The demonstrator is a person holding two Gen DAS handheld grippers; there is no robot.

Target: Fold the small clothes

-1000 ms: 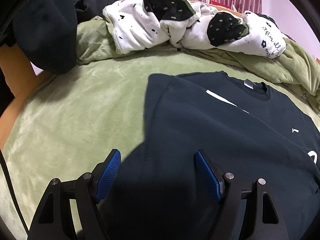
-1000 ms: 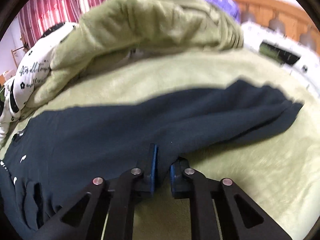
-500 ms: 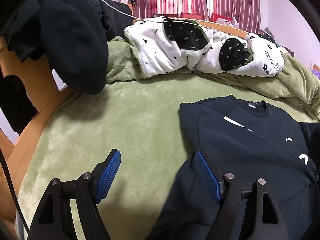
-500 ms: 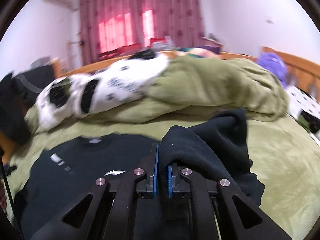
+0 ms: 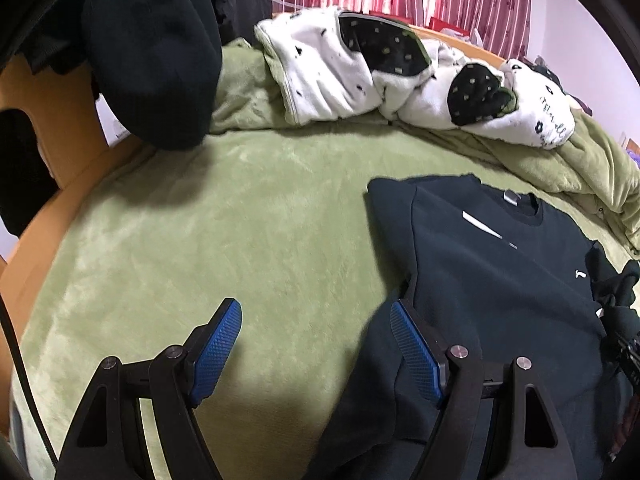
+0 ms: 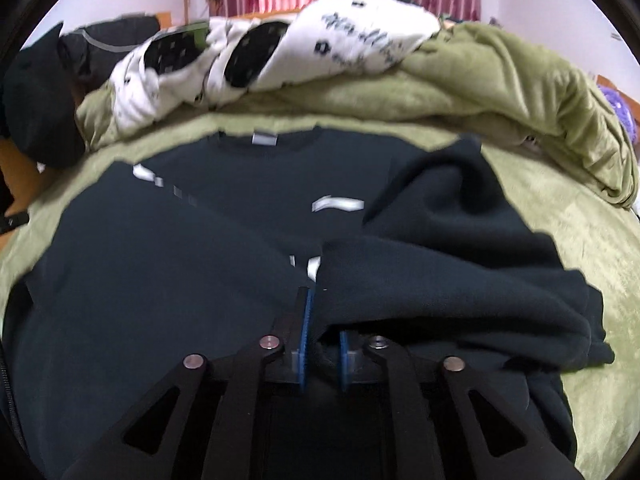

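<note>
Dark navy sweatshirt [image 6: 168, 288] lies flat on the green bed [image 5: 208, 240], collar toward twelve o'clock. The right tool [image 6: 320, 336] is bringing the sleeve [image 6: 452, 276] across the chest, its jaws easing apart with the cloth between them, so the drop looks under way. Left tool [image 5: 316, 348] hangs spread and empty at nine o'clock. Next: smooth the sleeve, then fold the hem up. No containers around.

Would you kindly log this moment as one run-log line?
step: folding sleeve across dark sweatshirt | right claw: opening, sleeve between pads | left claw: open, empty | surface: green blanket
</note>
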